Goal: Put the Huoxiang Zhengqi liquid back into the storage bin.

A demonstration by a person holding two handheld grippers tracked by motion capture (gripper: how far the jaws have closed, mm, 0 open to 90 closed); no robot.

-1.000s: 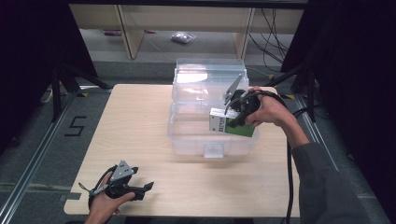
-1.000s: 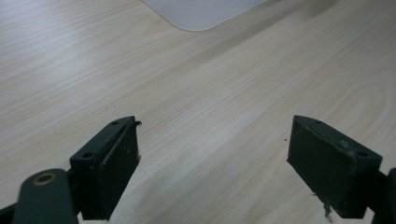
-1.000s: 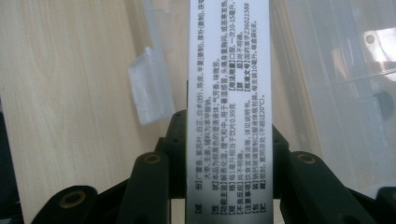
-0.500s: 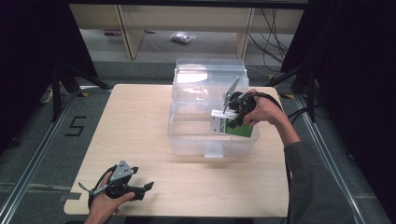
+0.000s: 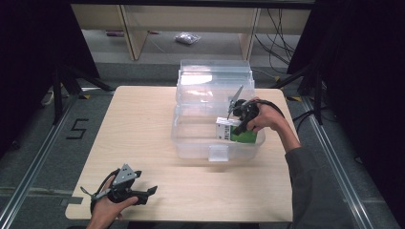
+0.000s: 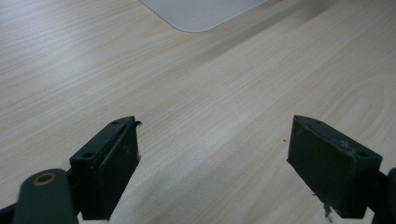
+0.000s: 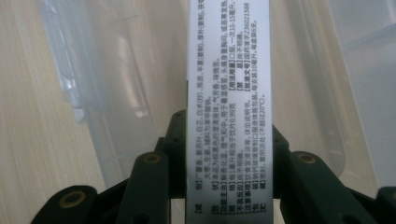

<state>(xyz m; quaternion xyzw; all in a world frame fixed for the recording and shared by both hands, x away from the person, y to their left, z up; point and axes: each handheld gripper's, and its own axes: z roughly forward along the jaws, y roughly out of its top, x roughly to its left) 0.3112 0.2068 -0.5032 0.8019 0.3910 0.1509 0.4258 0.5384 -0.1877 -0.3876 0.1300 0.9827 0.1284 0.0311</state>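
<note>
Right tool (image 5: pixel 237 125) has sunk with the green-and-white medicine box (image 5: pixel 239 132) clamped, now low inside the clear plastic bin (image 5: pixel 191 143), near its front right corner. Release looks next. Left tool (image 5: pixel 143 193) rests wide on the bench (image 5: pixel 143 124), well clear of the bin.

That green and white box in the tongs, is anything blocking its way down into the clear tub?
Nothing visible does. The right tongs hold the box inside the open tub; its lid is swung back behind, and the tub floor beneath looks bare.
</note>
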